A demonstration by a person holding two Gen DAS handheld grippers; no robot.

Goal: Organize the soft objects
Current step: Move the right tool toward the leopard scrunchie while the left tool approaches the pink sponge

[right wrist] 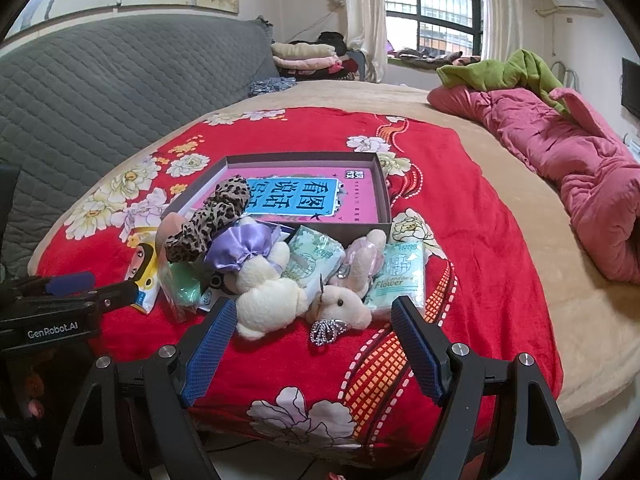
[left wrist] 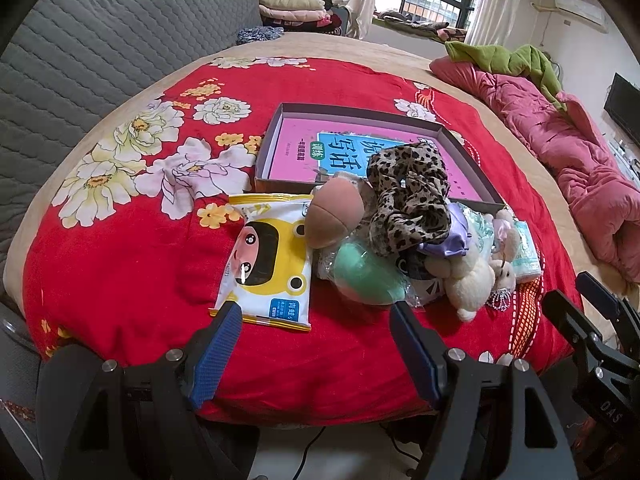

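While we hover at the bed's near edge: nothing is lifted yet; we judge this the opening step.
Left gripper [left wrist: 314,320]: fingers spread wide, empty, facing one wet-wipes pack [left wrist: 266,260].
Pile [right wrist: 260,264]: heaped just in front of the box, on the red blanket [right wrist: 460,184].
Count: one leopard scrunchie [right wrist: 212,220], one purple one, two plush bears, two tissue packs.
Right gripper [right wrist: 312,320]: fingers wide apart, empty, flanking a bear [right wrist: 268,296].
Next: close on one item, carry it into the box [right wrist: 382,184].

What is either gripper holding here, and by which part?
Nothing. The left gripper and right gripper both have open jaws, short of the plush toy pile.
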